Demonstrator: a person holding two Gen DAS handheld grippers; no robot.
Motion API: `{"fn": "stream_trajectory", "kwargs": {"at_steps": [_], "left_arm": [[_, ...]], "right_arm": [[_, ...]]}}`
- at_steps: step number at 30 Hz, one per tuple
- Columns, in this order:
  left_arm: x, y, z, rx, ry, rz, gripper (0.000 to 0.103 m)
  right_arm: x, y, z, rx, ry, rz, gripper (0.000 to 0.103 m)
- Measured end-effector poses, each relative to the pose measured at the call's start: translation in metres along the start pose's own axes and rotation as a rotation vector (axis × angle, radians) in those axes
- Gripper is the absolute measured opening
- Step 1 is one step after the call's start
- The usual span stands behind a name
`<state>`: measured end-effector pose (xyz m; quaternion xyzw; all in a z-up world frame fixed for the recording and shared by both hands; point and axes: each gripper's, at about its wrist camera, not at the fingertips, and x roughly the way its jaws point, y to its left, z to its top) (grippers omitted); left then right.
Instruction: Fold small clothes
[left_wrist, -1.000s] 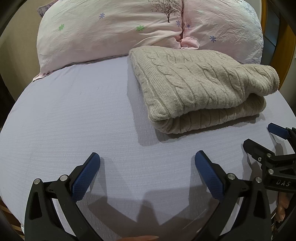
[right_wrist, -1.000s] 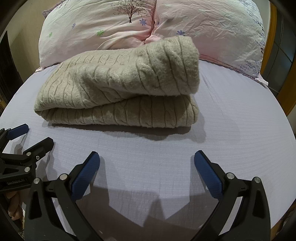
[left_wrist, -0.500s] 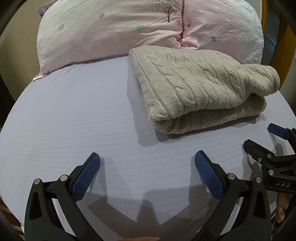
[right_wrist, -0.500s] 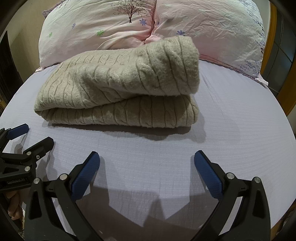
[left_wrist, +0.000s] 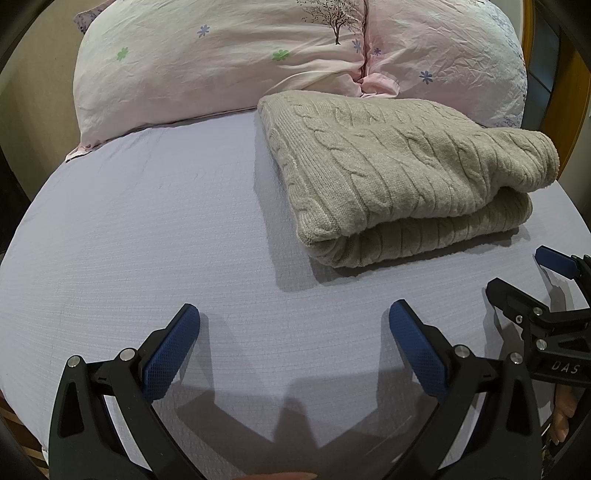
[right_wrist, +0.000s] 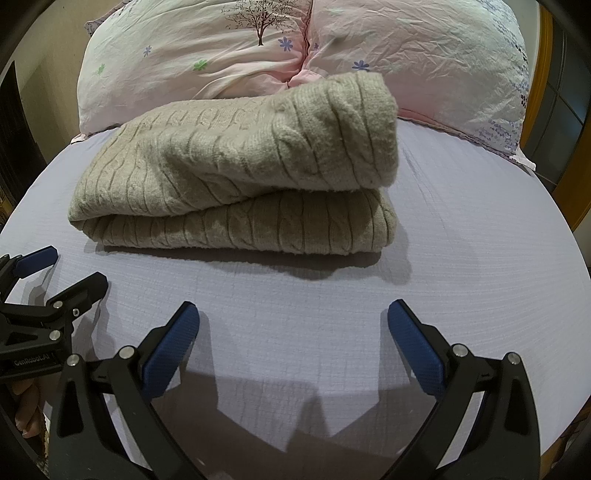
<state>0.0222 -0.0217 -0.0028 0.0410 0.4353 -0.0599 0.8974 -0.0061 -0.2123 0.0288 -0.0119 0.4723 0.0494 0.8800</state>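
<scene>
A beige cable-knit sweater (left_wrist: 399, 173) lies folded in a thick stack on the lavender bed sheet (left_wrist: 140, 240), ahead and to the right in the left wrist view. In the right wrist view the sweater (right_wrist: 243, 177) lies straight ahead, its top layer rolled over at the right end. My left gripper (left_wrist: 294, 325) is open and empty, low over the sheet, short of the sweater. My right gripper (right_wrist: 293, 325) is open and empty too, in front of the sweater's near edge. Each gripper shows at the edge of the other's view: the right gripper (left_wrist: 524, 277), the left gripper (right_wrist: 74, 271).
Two pink flower-print pillows (left_wrist: 221, 62) lean behind the sweater at the head of the bed; they also show in the right wrist view (right_wrist: 436, 62). A wooden bed frame (left_wrist: 565, 96) stands at the right. The sheet (right_wrist: 480, 240) drops away at the bed's edges.
</scene>
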Motion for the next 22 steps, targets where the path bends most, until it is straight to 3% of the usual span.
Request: {"fn": "stream_trajectory", "kwargs": {"at_steps": [22], "left_arm": [[-0.0004,0.0005,0.0004,0.003,0.001,-0.003,0.102]], "right_arm": [[-0.0002,0.0002,0.0000,0.001,0.000,-0.001,0.101]]}}
